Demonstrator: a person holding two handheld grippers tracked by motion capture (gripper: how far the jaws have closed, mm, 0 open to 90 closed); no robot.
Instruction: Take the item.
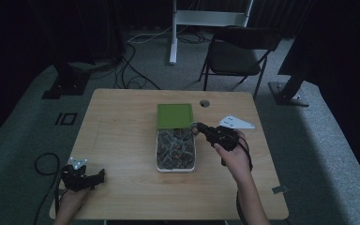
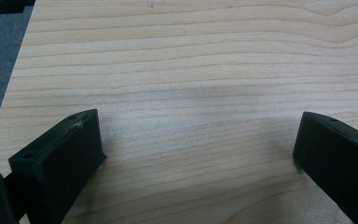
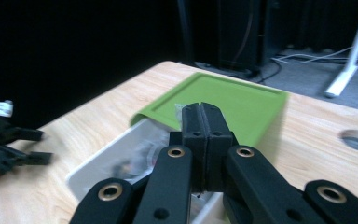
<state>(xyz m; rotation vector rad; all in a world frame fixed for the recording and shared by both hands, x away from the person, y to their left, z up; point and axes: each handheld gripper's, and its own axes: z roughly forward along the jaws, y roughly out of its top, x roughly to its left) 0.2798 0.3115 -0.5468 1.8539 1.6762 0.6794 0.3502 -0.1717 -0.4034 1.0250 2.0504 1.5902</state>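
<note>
A white container [image 1: 176,169] holding several small dark pieces stands mid-table. Its green lid [image 1: 174,115] lies tilted against the far end. My right gripper [image 1: 198,127] hovers at the container's far right corner, shut, with the jaws pressed flat together. In the right gripper view the gripper [image 3: 204,111] points at the green lid [image 3: 242,100], above the container's white wall [image 3: 91,171]. At the table's near left corner my left gripper [image 1: 101,177] rests open. Its jaws [image 2: 196,135] stand wide over bare wood with nothing between them.
The wooden table [image 1: 122,140] has a round cable hole [image 1: 204,102] behind the lid. A black folding chair [image 1: 239,51] and a white stand leg [image 1: 173,33] are on the carpet beyond, with cables [image 1: 131,70] on the floor.
</note>
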